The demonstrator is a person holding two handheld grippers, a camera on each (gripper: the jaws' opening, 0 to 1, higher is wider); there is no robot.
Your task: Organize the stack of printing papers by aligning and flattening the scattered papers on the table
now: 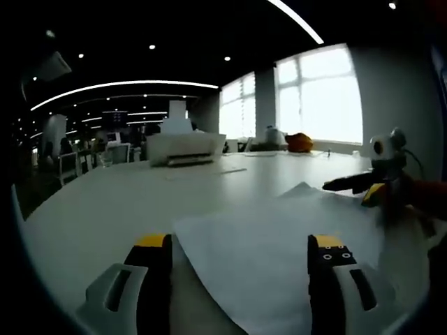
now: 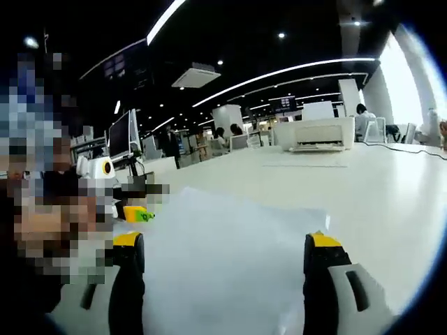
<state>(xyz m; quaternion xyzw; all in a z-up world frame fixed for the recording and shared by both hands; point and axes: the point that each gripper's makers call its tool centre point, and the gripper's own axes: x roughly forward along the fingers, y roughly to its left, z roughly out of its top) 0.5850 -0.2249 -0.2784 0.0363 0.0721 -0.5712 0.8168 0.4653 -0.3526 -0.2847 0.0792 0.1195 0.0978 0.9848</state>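
Two hand-held grippers, both with jaws spread wide, holding nothing. Left hand-held gripper (image 1: 241,252) and right hand-held gripper (image 2: 227,248) each hover low over the papers (image 1: 279,244), which lie flat on the white bench (image 1: 105,209) near its close edge. Printer (image 1: 183,148) sits toward the far edge, well apart from the papers

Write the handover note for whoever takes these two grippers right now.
Left gripper: open, jaws spread over the near edge of the paper stack.
Right gripper: open, jaws either side of the same sheets, holding nothing.
Paper lies on the white table; a printer stands farther back.
Done: sheets roughly gathered.
Left: square the edges, press flat.
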